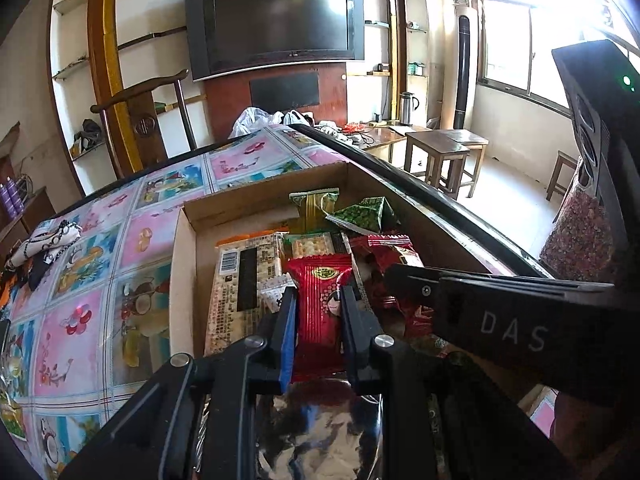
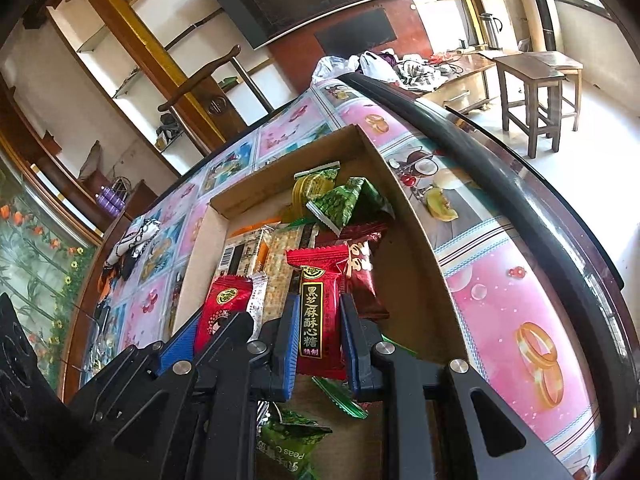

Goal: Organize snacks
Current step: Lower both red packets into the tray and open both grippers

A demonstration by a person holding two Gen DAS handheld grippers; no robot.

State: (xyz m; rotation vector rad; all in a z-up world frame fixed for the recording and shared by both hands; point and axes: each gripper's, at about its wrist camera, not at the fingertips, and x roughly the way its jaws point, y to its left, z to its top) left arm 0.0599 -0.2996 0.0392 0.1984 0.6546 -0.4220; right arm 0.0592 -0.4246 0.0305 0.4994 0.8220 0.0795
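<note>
Both tools grip red packets [image 2: 322, 312] (box [image 2: 420, 264] wall close rt).

a tabletop [image 1: 80, 320] under a glossy cloth of pink and blue fruit-and-flower squares carries an open cardboard box [image 1: 182, 280] near its right edge. a patterned black-and-white cloth bundle [image 1: 44, 244] lies well apart at the far left.

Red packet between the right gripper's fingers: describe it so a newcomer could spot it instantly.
Start at the cardboard box on the floral table cover. Near its front, the right gripper is shut on an upright red packet. Unlike the other red packet to its left, it carries a black vertical strip of gold Chinese characters.
</note>
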